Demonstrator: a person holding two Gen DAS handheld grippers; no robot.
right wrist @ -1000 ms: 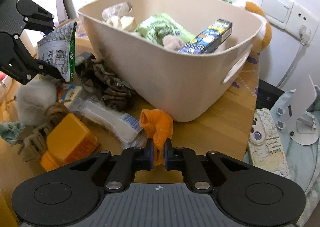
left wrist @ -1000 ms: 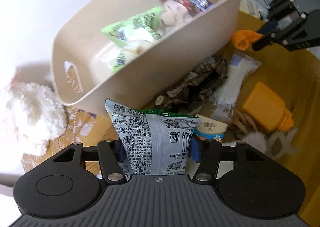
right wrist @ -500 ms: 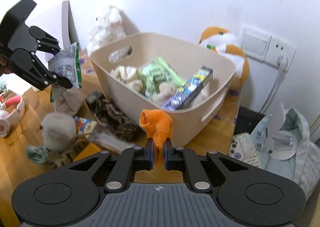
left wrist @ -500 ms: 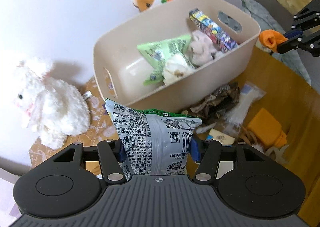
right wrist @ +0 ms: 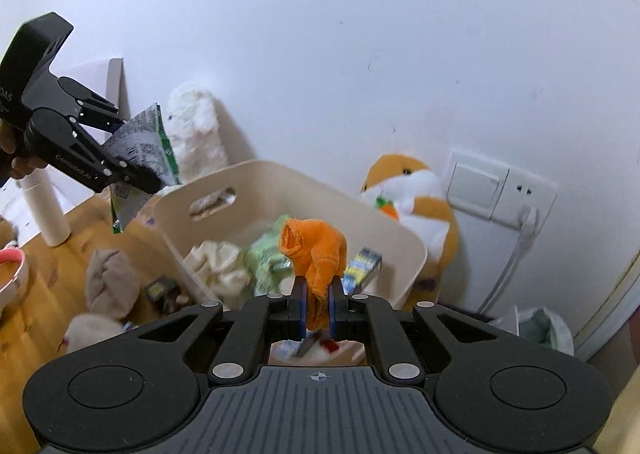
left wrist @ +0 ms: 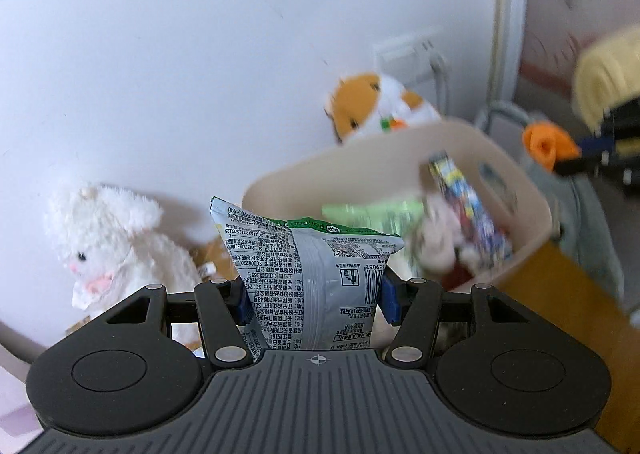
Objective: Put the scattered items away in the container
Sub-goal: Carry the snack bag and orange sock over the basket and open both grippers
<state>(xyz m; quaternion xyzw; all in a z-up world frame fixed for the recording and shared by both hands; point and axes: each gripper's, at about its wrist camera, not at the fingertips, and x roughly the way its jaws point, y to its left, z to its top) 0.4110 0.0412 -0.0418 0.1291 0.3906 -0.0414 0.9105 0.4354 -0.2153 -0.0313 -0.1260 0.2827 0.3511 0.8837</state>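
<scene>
My left gripper [left wrist: 312, 294] is shut on a grey and green snack bag [left wrist: 312, 254], held up in the air near the left end of the beige tub [left wrist: 360, 166]. My right gripper [right wrist: 317, 306] is shut on a rolled orange cloth [right wrist: 314, 250], raised over the near side of the beige tub [right wrist: 256, 178]. Inside the tub lie a green packet [right wrist: 264, 254], a cream cloth [right wrist: 218, 266] and a colourful box [right wrist: 362, 262]. In the right wrist view, the left gripper [right wrist: 132, 174] with its snack bag [right wrist: 140, 146] hangs at the left.
A white plush toy [left wrist: 108, 238] and an orange and white plush toy [left wrist: 372, 106] sit against the wall behind the tub. Socks and small packets [right wrist: 108, 286] lie on the wooden table [right wrist: 40, 318] left of the tub. A wall socket [right wrist: 504, 190] with a cable is at the right.
Both grippers have risen with their loads, and the tub now lies lower and further off in both views. The left gripper has also rolled.
</scene>
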